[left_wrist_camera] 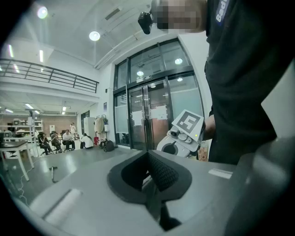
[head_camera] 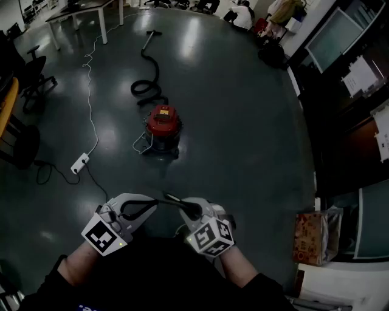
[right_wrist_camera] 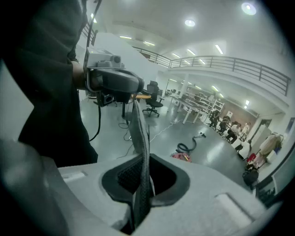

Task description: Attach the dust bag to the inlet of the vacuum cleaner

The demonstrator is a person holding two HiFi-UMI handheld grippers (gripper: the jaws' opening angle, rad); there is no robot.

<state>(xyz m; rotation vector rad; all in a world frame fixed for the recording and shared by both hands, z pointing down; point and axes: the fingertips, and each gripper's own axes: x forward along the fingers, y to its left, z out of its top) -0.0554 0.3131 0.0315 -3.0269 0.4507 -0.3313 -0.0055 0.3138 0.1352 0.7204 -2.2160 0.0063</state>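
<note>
The red vacuum cleaner [head_camera: 161,126] stands on the dark floor well ahead of me, its black hose [head_camera: 146,85] curling away behind it. Both grippers are close to my body. My right gripper [head_camera: 182,208] is shut on a thin dark flat piece, the dust bag [right_wrist_camera: 140,133], seen edge-on and rising from its jaws [right_wrist_camera: 140,177]. The bag's upper end reaches the left gripper [right_wrist_camera: 130,94]; whether that one grips it is hidden. My left gripper [left_wrist_camera: 150,159] shows its pads shut with nothing visible between them. The vacuum [right_wrist_camera: 182,157] lies far beyond the bag.
A white power strip [head_camera: 79,163] and its cable lie left of the vacuum. An office chair [head_camera: 33,76] and tables [head_camera: 79,15] stand at the far left. A cardboard box [head_camera: 310,237] sits by the right wall. Several people sit far off [left_wrist_camera: 55,140].
</note>
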